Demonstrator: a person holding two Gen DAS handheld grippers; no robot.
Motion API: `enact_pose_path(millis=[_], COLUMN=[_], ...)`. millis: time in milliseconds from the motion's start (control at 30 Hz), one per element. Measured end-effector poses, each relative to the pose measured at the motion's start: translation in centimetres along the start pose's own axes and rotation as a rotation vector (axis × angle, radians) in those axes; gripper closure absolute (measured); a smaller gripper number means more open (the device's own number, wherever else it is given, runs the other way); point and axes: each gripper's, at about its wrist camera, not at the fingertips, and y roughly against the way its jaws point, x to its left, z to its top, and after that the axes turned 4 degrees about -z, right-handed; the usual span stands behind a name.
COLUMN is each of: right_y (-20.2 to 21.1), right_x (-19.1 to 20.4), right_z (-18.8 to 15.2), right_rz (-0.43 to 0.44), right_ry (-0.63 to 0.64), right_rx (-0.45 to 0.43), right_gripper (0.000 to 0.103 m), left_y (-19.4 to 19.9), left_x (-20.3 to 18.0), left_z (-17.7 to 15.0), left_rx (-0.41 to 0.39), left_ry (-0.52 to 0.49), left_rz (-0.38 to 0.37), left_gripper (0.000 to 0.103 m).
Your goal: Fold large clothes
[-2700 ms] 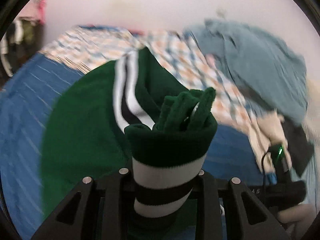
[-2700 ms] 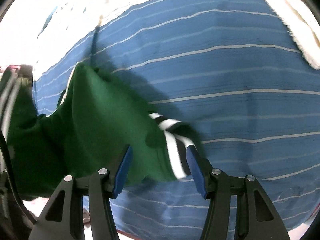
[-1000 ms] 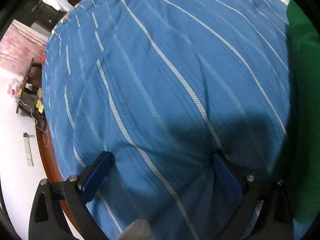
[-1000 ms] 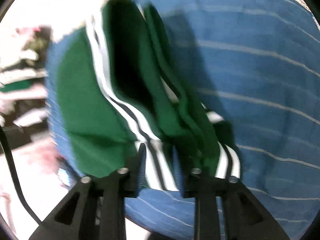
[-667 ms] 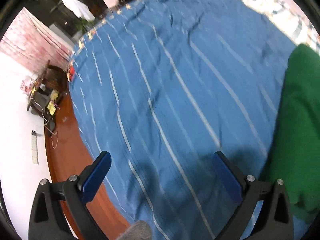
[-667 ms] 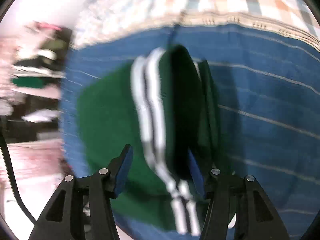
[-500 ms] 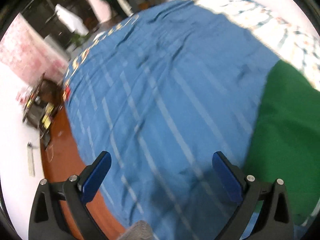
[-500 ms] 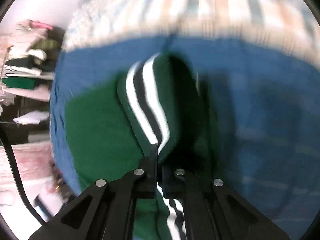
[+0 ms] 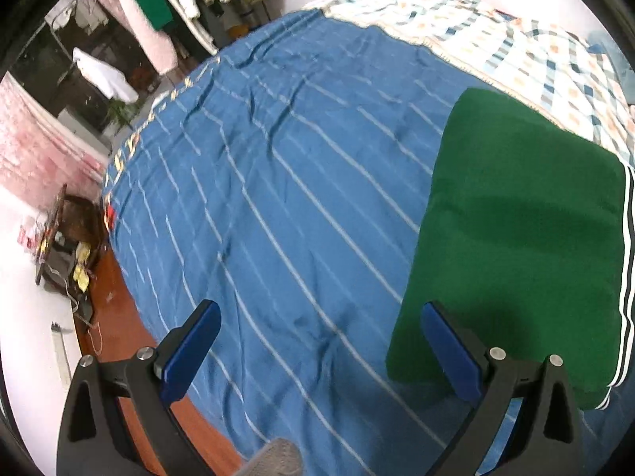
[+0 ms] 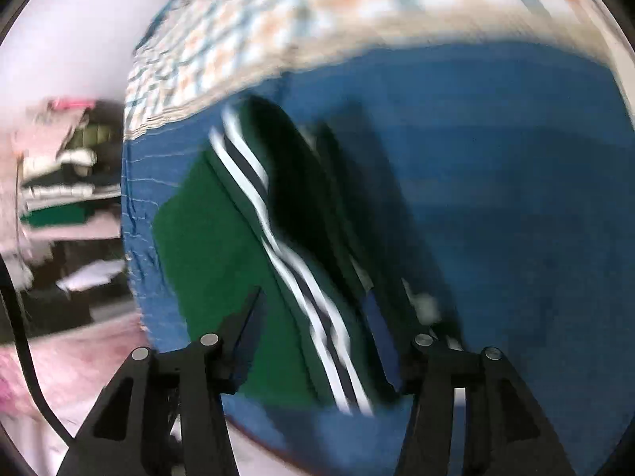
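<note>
A green garment (image 9: 524, 230) with white and black stripes on one edge lies folded into a flat rectangle on the blue striped bedspread (image 9: 278, 198). My left gripper (image 9: 317, 349) is open and empty, above the bedspread just left of the garment's near corner. In the blurred right wrist view the garment (image 10: 222, 246) lies below, its striped hem (image 10: 313, 301) rising in a fold between the jaws. My right gripper (image 10: 313, 325) is open around that hem, not clamping it.
A checked quilt (image 9: 496, 39) covers the far end of the bed. The bed's wooden edge (image 9: 131, 317) and the floor lie at the left. A rack of hanging clothes (image 9: 178, 4) stands beyond the bed. Stacked folded clothes (image 10: 63, 182) sit at the left.
My right gripper, shut on the striped hem half a second ago, has opened. My left gripper stayed open and swung so that more of the folded green garment shows.
</note>
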Motion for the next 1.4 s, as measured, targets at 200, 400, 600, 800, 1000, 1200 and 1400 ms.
enact_pose_path(millis=[200,400,600,800,1000,1200,1400], right_y=[-5.5,-9.9,-2.4,1.0,-5.2,-2.3,3.3], right_x=[-7.0,-6.8,-1.9,-4.6,-8.5,-8.3,-3.4], right_z=[-7.1,-6.5,-8.5,-7.5,-4.8,-3.7,0.1], right_rz=[0.143,0.295,0.203,0.082,-0.078,-0.094,-0.038], right_ry=[-0.251,-0.374,-0.211,-0.227,-0.214,-0.17,0.018], right_rx=[0.201,0.117,-0.09,-0.148,-0.006,0.084,-0.085], right_gripper=[0.049,0.074,0.087,0.088,0.086,0.049,0.04], left_y=[-0.6,0.4,1.3,-1.9,-7.4,-4.5,-2.0], left_x=[0.0,-1.0,-1.4,-3.6,-3.4,-1.5,-3.3], left_z=[-0.2,0.2,0.1,-0.4,-1.0,0.9,7.8], left_rx=[0.036,-0.002,-0.004,0.013,0.134,0.099,-0.024], left_ry=[0.005,-0.046,-0.055,-0.094,-0.125,-0.126,-0.058], left_rz=[0.003,0.015,0.007,0.05,0.027,0.044,-0.016], left_gripper=[0.0,0.0,0.0,0.0,0.0,0.0,0.0])
